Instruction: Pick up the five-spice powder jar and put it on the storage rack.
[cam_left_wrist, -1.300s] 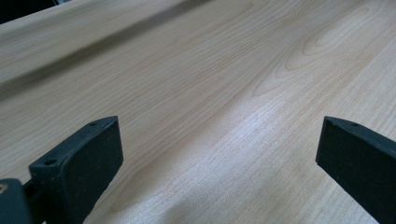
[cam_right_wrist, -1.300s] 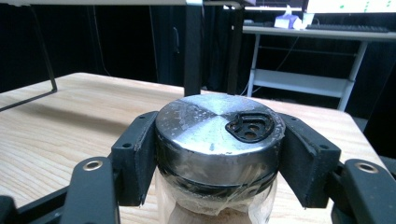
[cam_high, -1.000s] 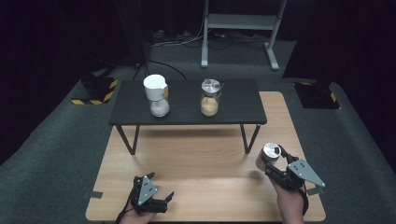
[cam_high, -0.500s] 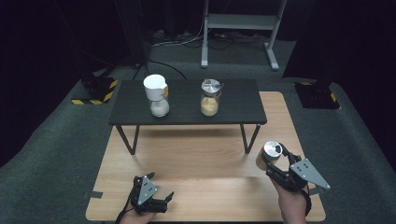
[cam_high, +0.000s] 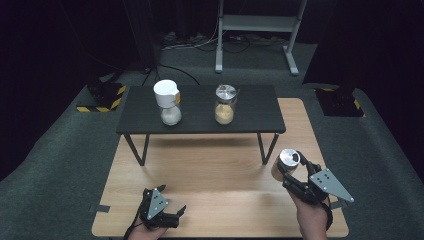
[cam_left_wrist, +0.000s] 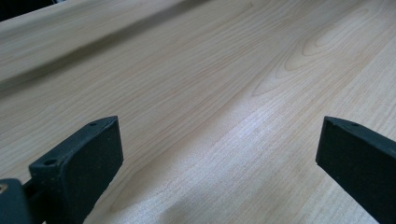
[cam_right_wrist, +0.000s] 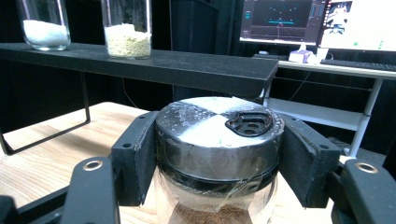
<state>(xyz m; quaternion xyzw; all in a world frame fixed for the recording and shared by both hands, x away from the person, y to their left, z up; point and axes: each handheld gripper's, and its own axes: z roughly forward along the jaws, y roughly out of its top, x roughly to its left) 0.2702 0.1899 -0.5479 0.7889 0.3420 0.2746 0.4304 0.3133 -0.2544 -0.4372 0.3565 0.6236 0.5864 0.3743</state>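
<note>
A glass jar (cam_high: 286, 161) with a silver metal lid and brown contents stands low over the right part of the wooden table (cam_high: 215, 170). My right gripper (cam_high: 288, 169) is shut on the jar (cam_right_wrist: 219, 128) just below its lid, one black pad (cam_right_wrist: 135, 158) on each side. Whether the jar rests on the wood or hangs just above it I cannot tell. My left gripper (cam_high: 172, 201) lies near the table's front left edge. It is open, and between its jaws (cam_left_wrist: 219, 154) there is just bare wood.
A low black shelf (cam_high: 200, 120) stands across the back of the table. On it are a jar of white grains (cam_high: 167, 105) with a white cap and a jar of yellowish grains (cam_high: 225, 106) with a metal lid. Dark carpet surrounds the table.
The right hand with the jar has edged very slightly; the left gripper has stayed in place.
</note>
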